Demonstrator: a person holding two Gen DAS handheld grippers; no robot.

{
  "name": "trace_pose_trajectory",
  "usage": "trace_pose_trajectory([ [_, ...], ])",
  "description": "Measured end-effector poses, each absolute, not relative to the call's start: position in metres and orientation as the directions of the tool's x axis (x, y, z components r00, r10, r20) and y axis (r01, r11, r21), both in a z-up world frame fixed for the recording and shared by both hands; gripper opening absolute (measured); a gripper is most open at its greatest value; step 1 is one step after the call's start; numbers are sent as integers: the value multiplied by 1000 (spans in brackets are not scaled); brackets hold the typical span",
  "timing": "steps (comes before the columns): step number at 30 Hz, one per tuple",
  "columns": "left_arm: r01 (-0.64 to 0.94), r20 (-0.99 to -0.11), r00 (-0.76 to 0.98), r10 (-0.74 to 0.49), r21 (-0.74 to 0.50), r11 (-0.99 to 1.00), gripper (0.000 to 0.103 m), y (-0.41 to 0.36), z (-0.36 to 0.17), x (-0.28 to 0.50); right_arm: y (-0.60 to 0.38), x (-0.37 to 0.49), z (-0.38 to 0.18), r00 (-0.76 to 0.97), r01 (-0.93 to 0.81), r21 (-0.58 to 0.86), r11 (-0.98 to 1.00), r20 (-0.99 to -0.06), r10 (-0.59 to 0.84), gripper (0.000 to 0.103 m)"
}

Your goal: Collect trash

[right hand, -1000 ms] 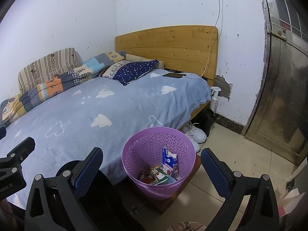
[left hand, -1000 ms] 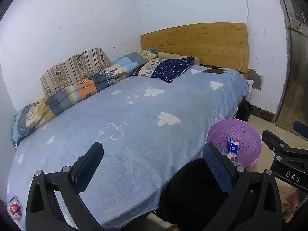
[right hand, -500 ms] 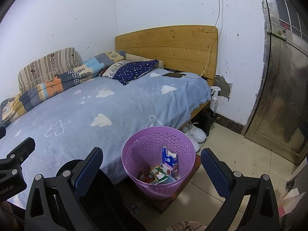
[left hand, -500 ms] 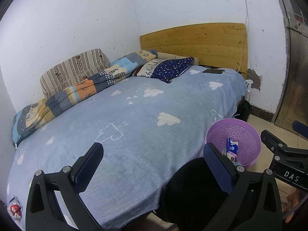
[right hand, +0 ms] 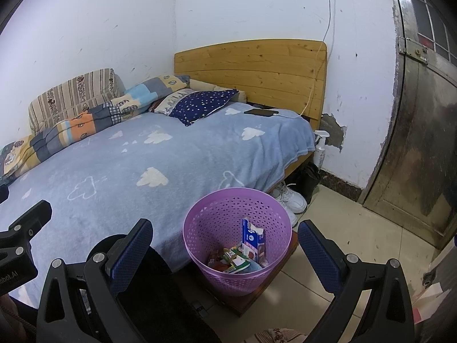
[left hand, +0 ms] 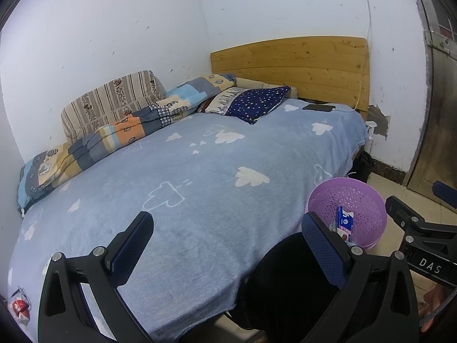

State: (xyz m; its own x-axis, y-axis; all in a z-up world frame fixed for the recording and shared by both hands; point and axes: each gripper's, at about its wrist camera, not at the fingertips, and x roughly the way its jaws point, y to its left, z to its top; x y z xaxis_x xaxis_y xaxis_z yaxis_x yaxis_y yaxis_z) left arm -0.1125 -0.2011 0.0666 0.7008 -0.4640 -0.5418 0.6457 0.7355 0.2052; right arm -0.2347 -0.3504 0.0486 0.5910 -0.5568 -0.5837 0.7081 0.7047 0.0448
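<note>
A purple mesh basket (right hand: 238,240) stands on the floor beside the bed, holding a blue-and-white carton (right hand: 252,238) and several crumpled wrappers (right hand: 232,260). It also shows in the left wrist view (left hand: 347,208). A red-and-white wrapper (left hand: 19,304) lies on the blue blanket at the bed's near left corner. My left gripper (left hand: 228,245) is open and empty above the bed's near edge. My right gripper (right hand: 224,247) is open and empty, above and in front of the basket.
The bed (left hand: 200,171) has a blue cloud blanket, a folded quilt (left hand: 114,134), pillows (left hand: 254,103) and a phone (right hand: 260,112) on a charging cable. White shoes (right hand: 288,197) and a spray bottle (right hand: 320,145) are by the bed's foot. A metal door (right hand: 422,143) is at right. A dark object (right hand: 148,285) sits below my grippers.
Both views have shifted only very slightly; the grippers stay open and empty and nothing in the scene has moved.
</note>
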Motion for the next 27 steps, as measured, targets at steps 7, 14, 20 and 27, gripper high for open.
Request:
trace_pose_trajectory([
  [7, 591, -556, 715, -423, 158, 791, 103, -179, 69, -90, -351, -212, 58, 645, 645, 21, 764, -551, -530, 102],
  [14, 365, -610, 758, -229, 107, 925, 103, -108, 46, -19, -331, -134, 74, 790, 391, 41, 919, -527, -313, 102],
  [20, 119, -691, 723, -19, 96, 988, 103, -43, 7, 53, -275, -25, 38, 764, 237, 1, 972, -618, -185, 102],
  [27, -30, -782, 613, 108, 114, 993, 103, -15, -46, 126, -221, 99, -50, 669, 101, 2, 995, -741, -66, 102],
])
